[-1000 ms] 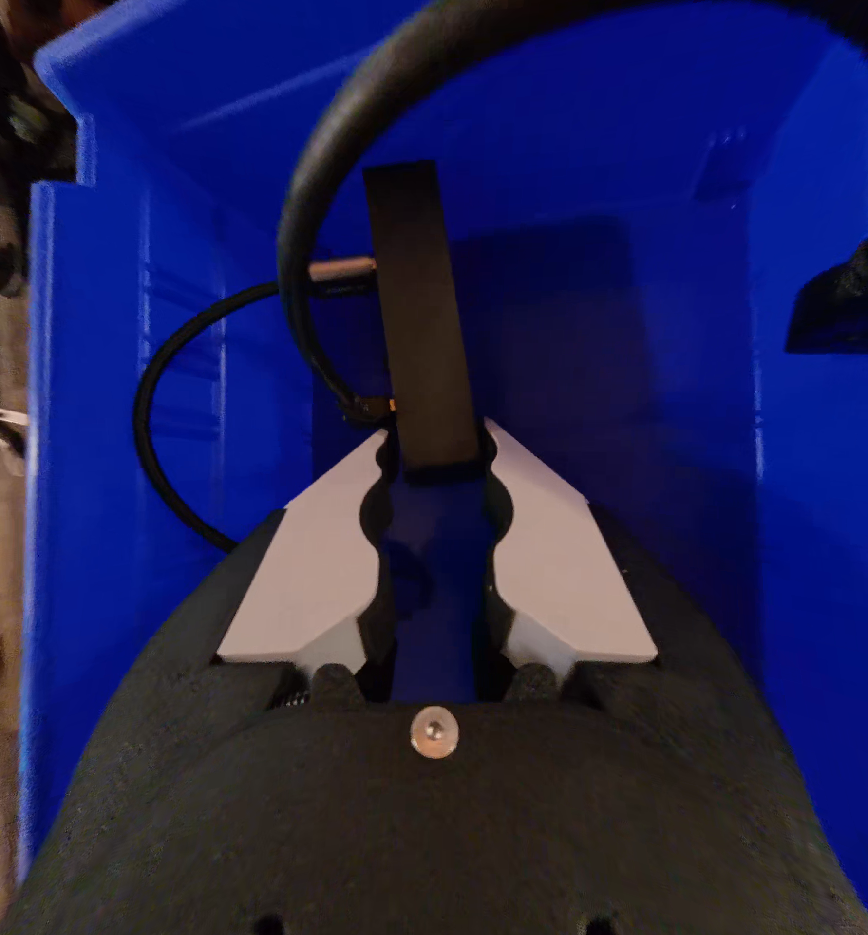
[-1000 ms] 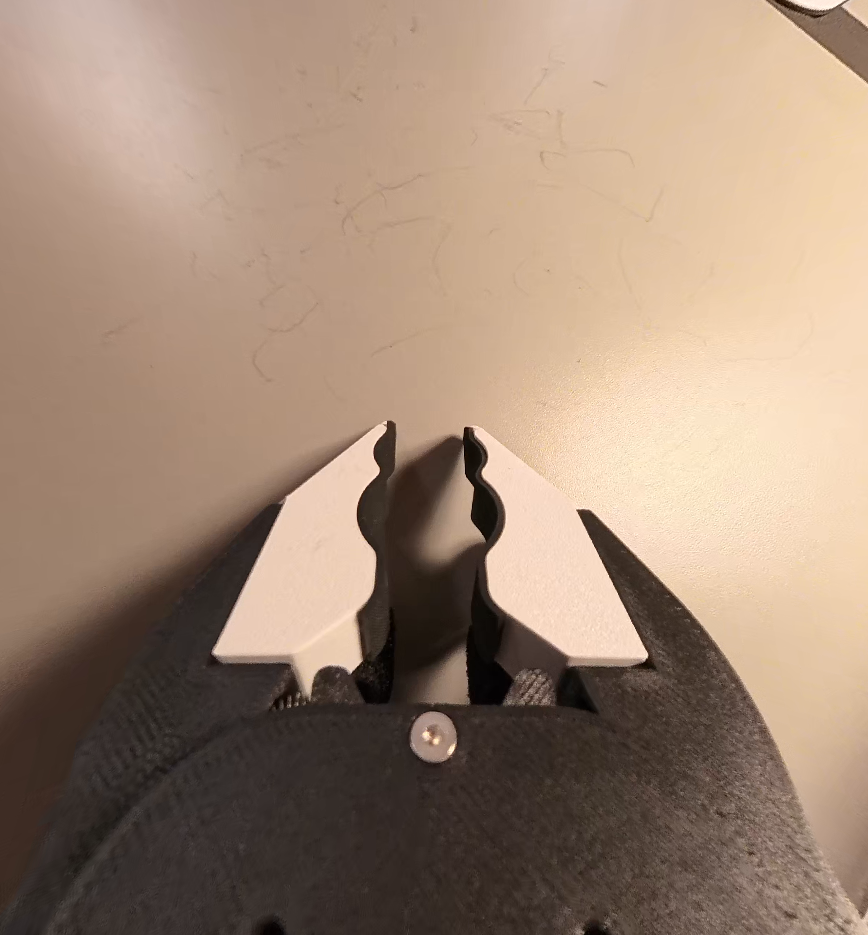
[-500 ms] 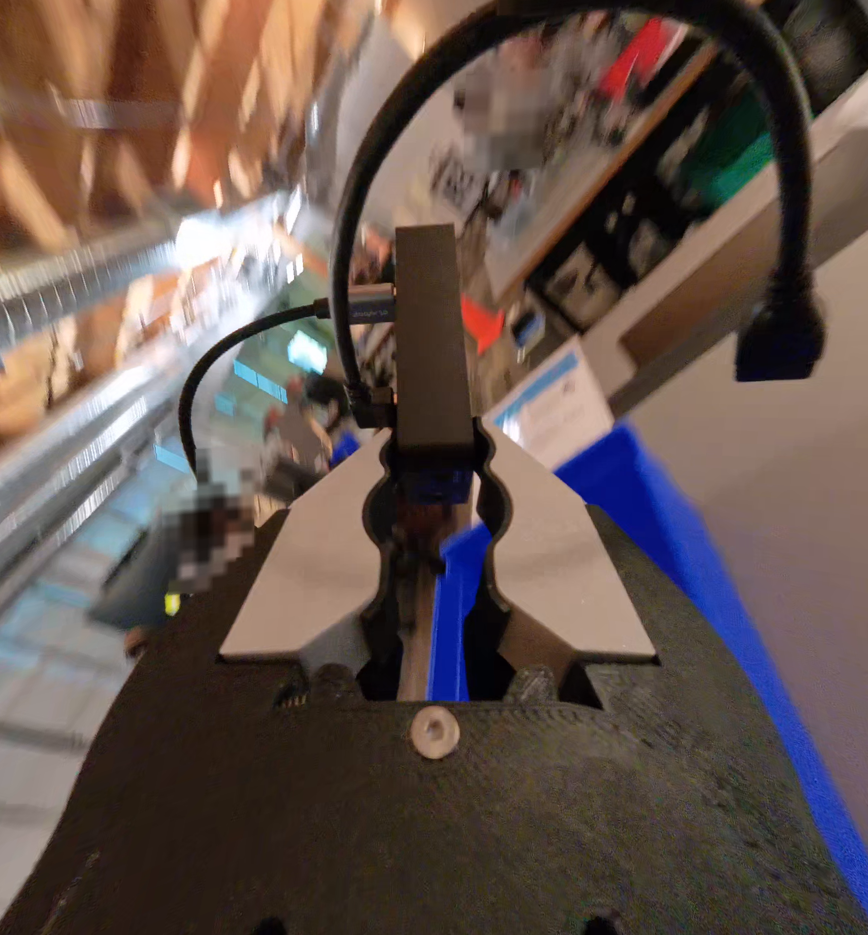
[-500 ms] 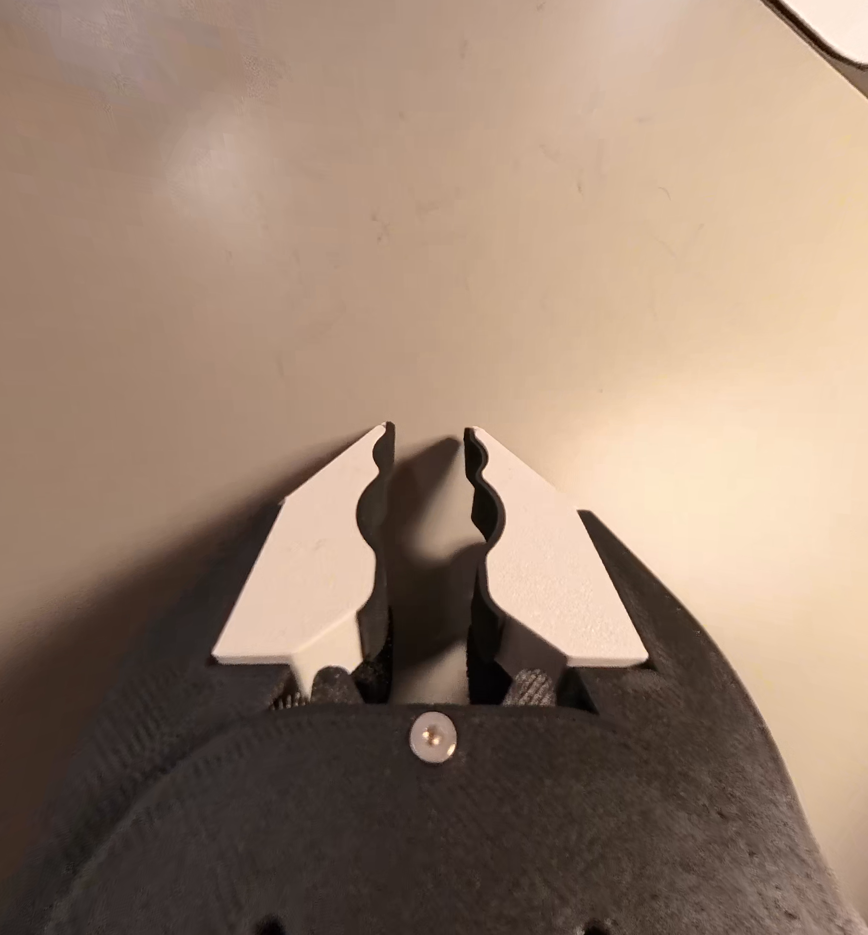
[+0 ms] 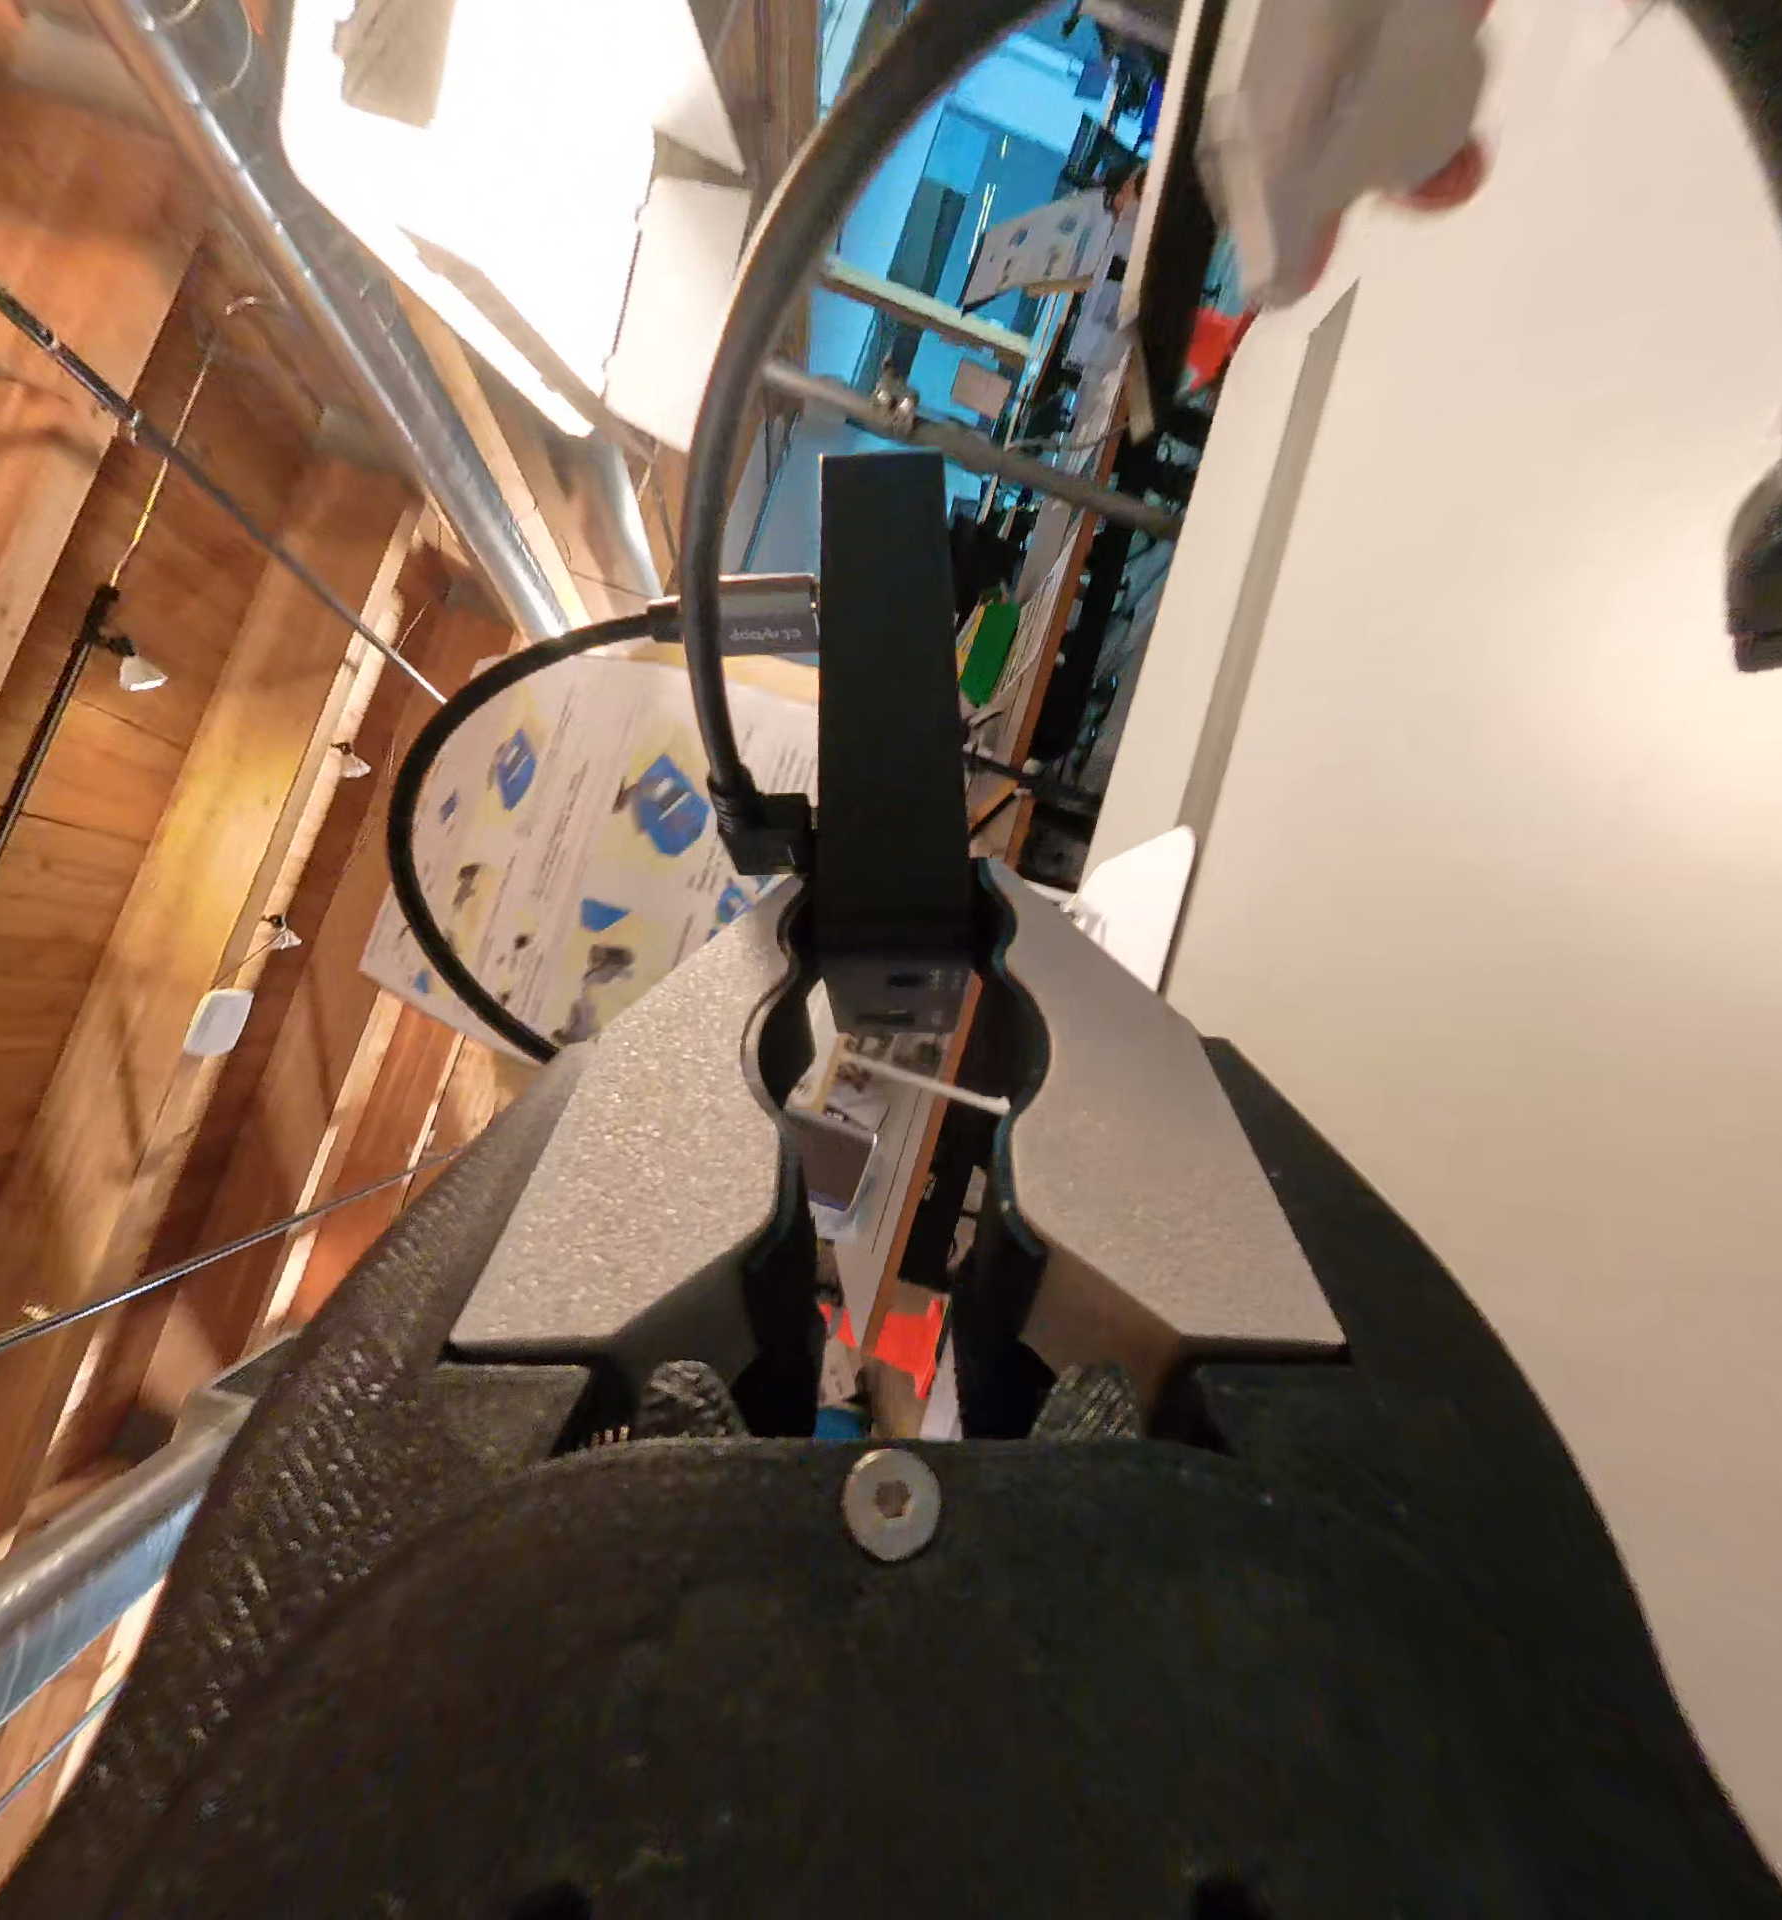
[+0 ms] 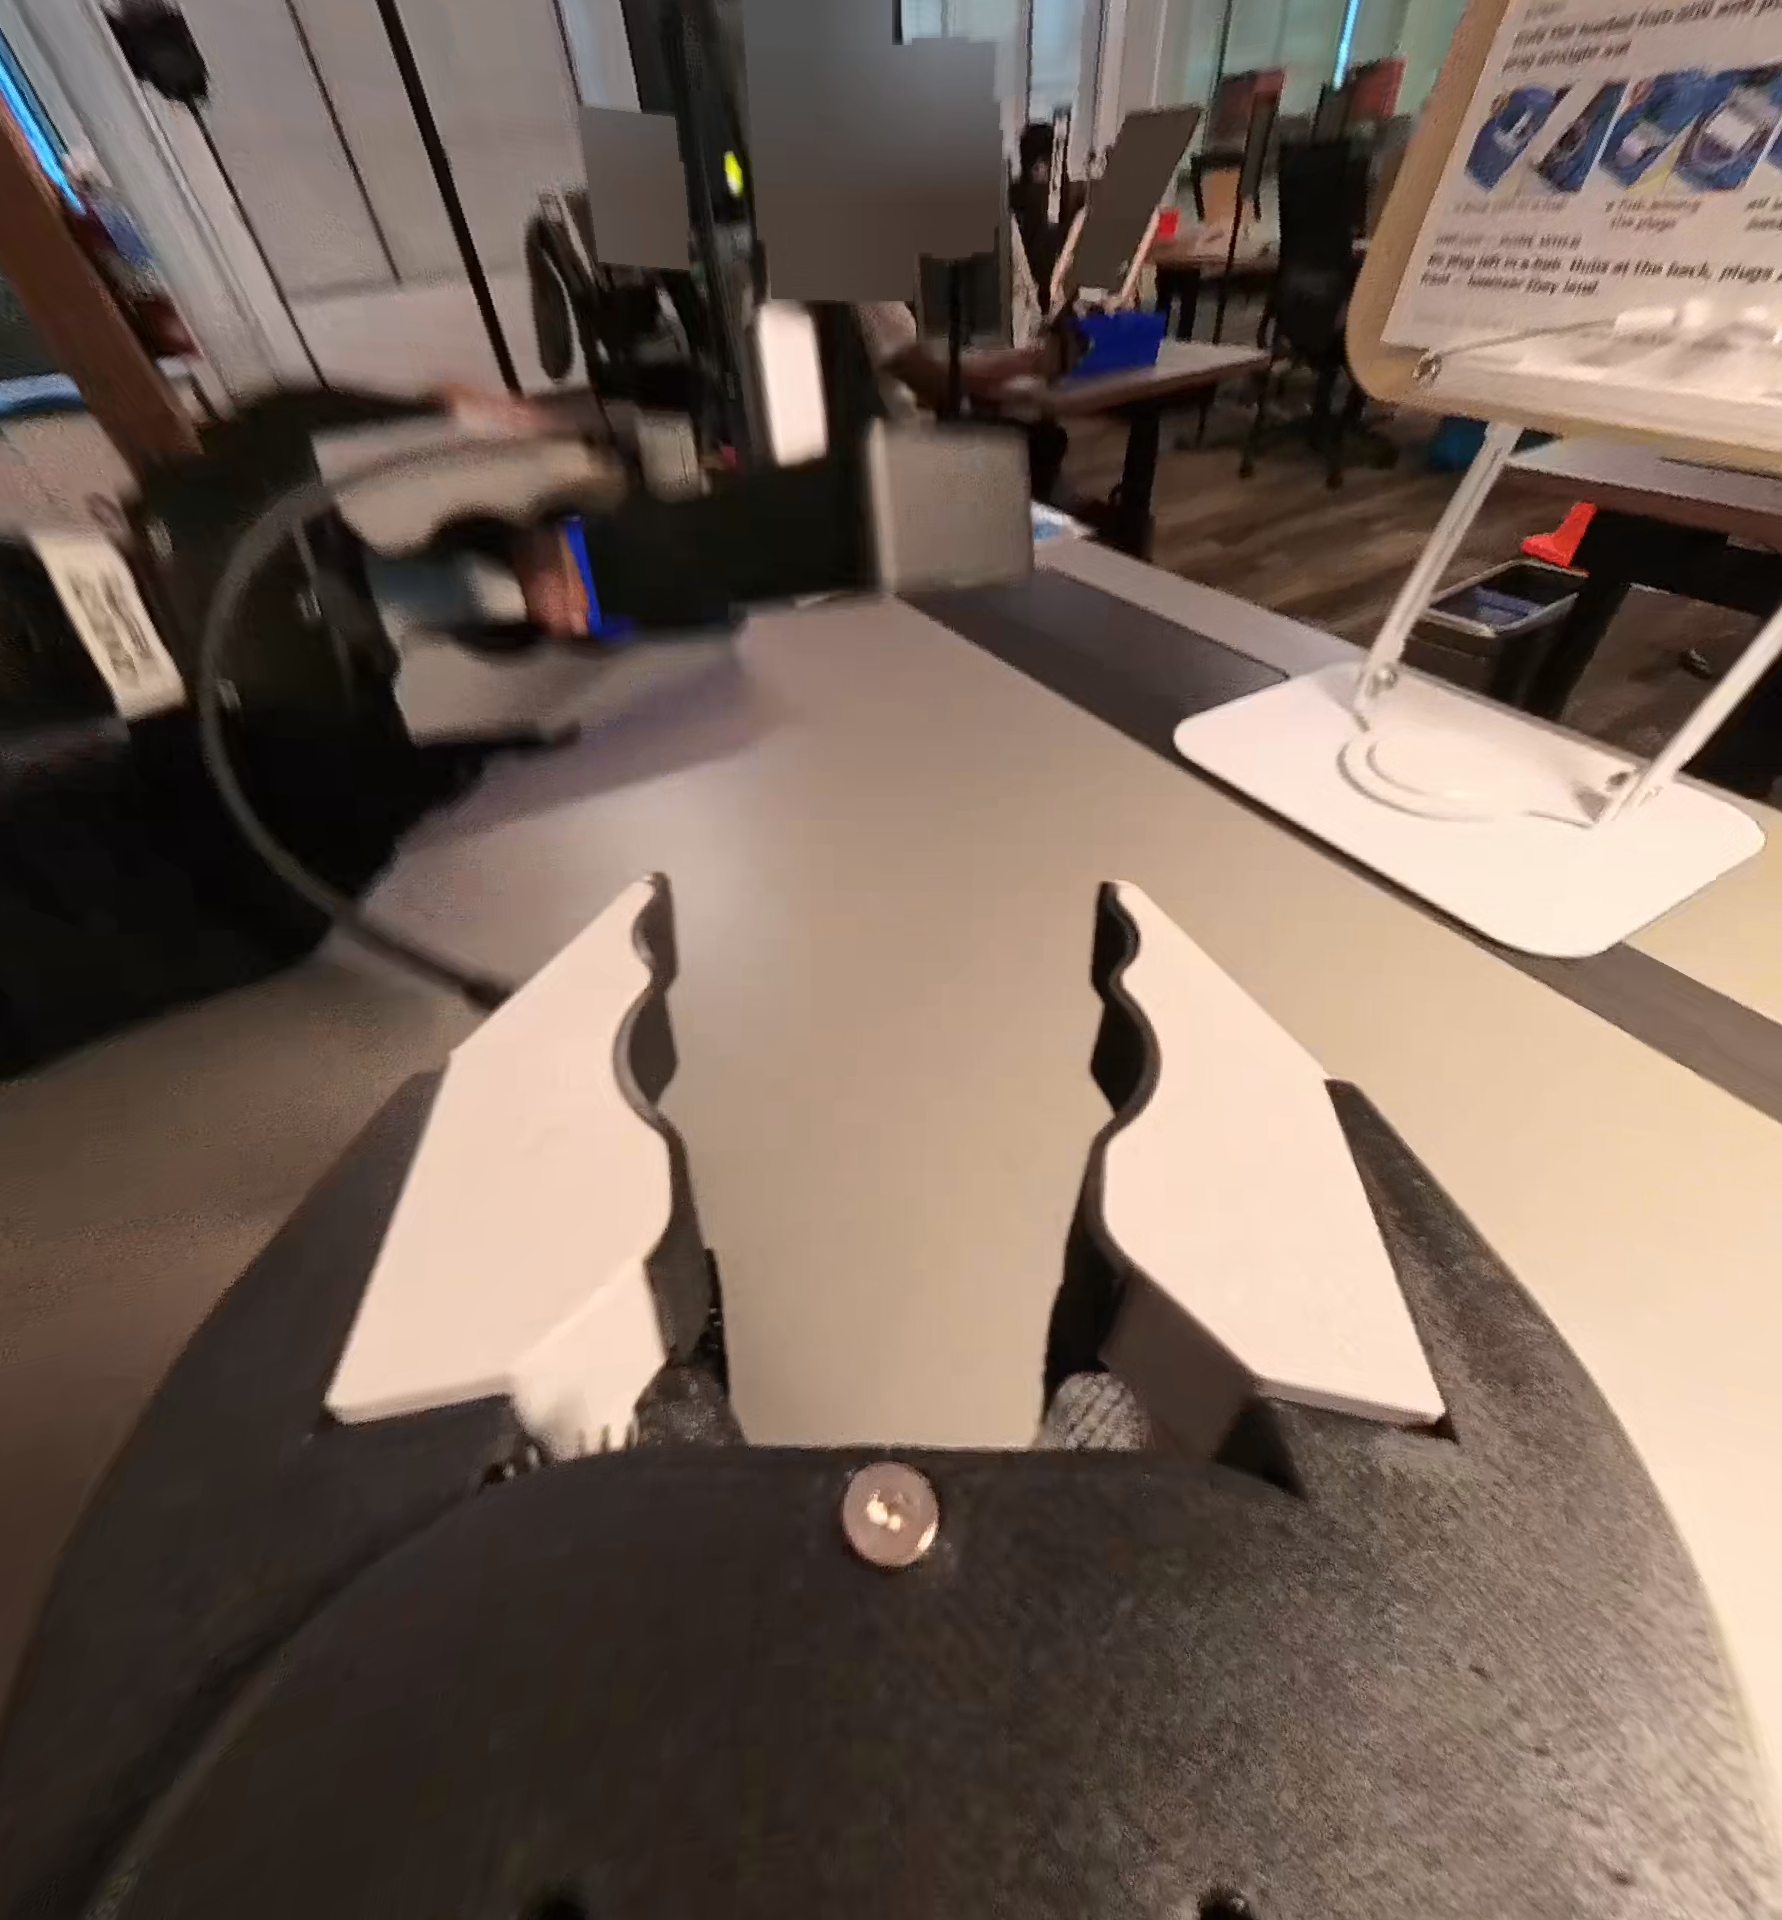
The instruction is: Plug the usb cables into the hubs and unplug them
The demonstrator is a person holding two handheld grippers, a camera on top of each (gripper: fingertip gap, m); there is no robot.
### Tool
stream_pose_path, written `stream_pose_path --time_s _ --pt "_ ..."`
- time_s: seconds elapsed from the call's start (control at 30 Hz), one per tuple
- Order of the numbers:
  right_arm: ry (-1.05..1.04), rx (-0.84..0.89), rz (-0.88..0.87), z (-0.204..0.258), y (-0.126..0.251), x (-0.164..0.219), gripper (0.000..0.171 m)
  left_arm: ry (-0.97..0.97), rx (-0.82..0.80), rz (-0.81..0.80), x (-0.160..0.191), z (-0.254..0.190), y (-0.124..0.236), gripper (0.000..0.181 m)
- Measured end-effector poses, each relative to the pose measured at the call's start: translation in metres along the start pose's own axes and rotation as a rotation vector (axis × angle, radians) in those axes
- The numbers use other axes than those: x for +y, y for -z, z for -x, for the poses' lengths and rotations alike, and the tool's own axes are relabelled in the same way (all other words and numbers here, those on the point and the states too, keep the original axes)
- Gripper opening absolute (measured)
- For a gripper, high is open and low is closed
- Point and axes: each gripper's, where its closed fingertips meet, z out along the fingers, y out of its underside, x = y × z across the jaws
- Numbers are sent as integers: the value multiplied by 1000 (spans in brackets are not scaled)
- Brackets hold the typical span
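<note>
Left hand-held gripper point(image 5: 892, 914): clenched on hub point(image 5: 887, 707), two cables point(image 5: 721, 436) plugged. Right hand-held gripper point(image 6: 882, 904): released. Unplugging likely next; you grasp a plug.

1. My left gripper point(image 5: 892, 904) has pale grey fingers on a black, rough-grained body.
2. The hub point(image 5: 887, 717) it holds is black.
3. A black cable point(image 5: 430, 821) ends in a grey metallic plug point(image 5: 762, 623); a second black cable point(image 5: 752, 343) ends in a black plug point(image 5: 762, 826).
4. My right gripper point(image 6: 882, 904) has white fingers with black inner edges on a black body.
5. The table point(image 6: 866, 790) is beige-grey, with a dark strip along its far right edge.
6. The stand point(image 6: 1469, 821) at that edge is white, carrying a sheet with blue pictures.
</note>
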Motion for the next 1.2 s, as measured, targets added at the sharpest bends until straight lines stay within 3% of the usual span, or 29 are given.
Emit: stream_pose_path --time_s 0.1,0.27,0.4,0.53,0.67,0.9,1.2 --pt "-28 -16 -81 -9 -5 1 91 -24 52 -24 -9 -36 -10 29" --pt "20 -109 11 4 -12 36 95 -76 166 -156 -34 -79 0 29" --pt "54 -206 110 20 -13 59 89 -64 191 -240 -48 -80 8 29" --pt "10 -320 64 41 -9 52 84 -95 260 -276 -52 -93 15 29" --pt "55 -321 141 48 -12 68 72 -81 257 -298 -58 -91 16 29" --pt "-1 -348 58 54 -10 55 72 -78 253 -311 -60 -92 17 30" --pt "32 -304 70 51 -14 57 69 -101 223 -293 -58 -97 12 30"
